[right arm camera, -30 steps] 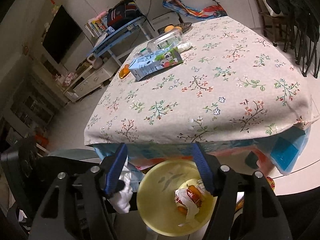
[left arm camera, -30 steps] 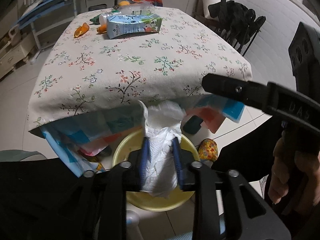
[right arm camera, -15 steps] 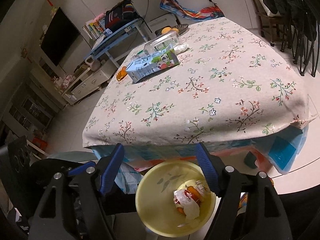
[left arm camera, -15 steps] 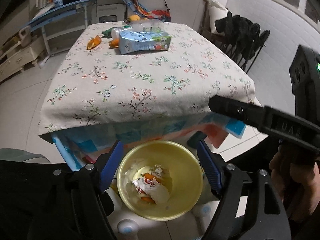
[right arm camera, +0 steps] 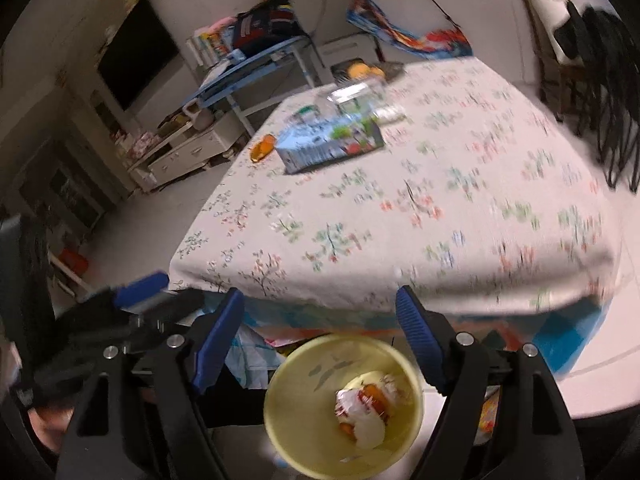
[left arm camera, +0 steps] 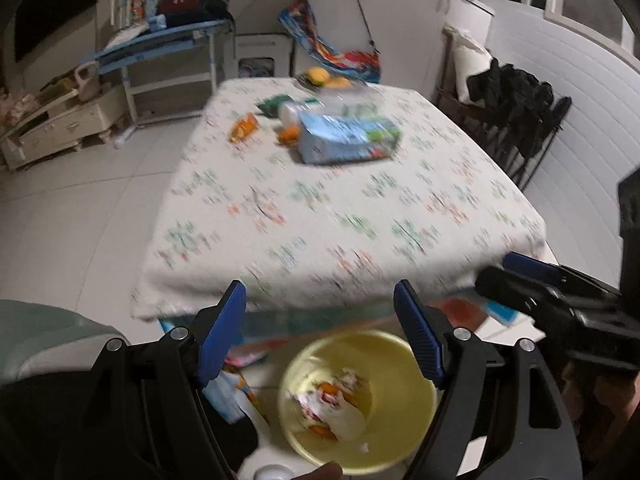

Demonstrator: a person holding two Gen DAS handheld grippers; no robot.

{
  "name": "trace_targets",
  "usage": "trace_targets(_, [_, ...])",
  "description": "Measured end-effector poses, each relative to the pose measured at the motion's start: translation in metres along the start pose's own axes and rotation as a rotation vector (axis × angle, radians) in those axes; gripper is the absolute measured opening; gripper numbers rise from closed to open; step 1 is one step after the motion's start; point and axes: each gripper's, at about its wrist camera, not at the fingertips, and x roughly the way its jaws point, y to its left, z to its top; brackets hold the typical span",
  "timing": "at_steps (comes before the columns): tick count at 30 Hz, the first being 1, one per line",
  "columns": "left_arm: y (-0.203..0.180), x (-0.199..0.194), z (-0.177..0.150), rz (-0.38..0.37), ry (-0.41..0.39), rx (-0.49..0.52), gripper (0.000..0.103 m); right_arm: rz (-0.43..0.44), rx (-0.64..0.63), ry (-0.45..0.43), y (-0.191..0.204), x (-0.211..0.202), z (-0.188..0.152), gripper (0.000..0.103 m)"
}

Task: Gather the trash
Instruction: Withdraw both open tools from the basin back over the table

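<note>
On the flowered tabletop [left arm camera: 344,216] the blue rectangular carton [left arm camera: 348,142] still waits well beyond the round yellow plastic bin [left arm camera: 360,400], where your left tongs [left arm camera: 320,328], now wide and empty, have dropped the white tissue [left arm camera: 340,412], while your right tongs [right arm camera: 320,332] are opening, nothing between them.

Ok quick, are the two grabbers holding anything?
Left gripper: open, holding nothing.
Right gripper: jaws opening, nothing between them.

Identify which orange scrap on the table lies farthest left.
The orange peel lying alone toward the cloth's left edge; the other orange piece sits against the blue carton.
</note>
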Motion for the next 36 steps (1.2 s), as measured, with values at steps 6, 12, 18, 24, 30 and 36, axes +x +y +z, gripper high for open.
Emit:
trace_targets(6, [0.026, 0.007, 0.039, 0.030, -0.047, -0.024, 0.078, -0.038, -0.196, 0.022, 0.013, 0.010, 0.029, 0.081])
trace_targets(12, [0.048, 0.033, 0.066, 0.060, -0.028, -0.095, 0.080, -0.063, -0.392, 0.045, 0.023, 0.028, 0.051, 0.082])
trace_targets(18, [0.061, 0.058, 0.082, 0.089, -0.011, -0.142, 0.080, -0.071, -0.449, 0.036, 0.020, 0.049, 0.075, 0.082])
trace_targets(24, [0.070, 0.079, 0.104, 0.116, 0.000, -0.145, 0.080, -0.081, -0.521, 0.019, 0.025, 0.068, 0.100, 0.082])
trace_targets(30, [0.077, 0.098, 0.125, 0.111, 0.009, -0.141, 0.080, -0.019, -0.662, 0.055, 0.037, 0.088, 0.121, 0.082])
trace_targets(36, [0.076, 0.113, 0.138, 0.105, 0.025, -0.115, 0.080, -0.024, -0.753, 0.133, 0.038, 0.118, 0.133, 0.082])
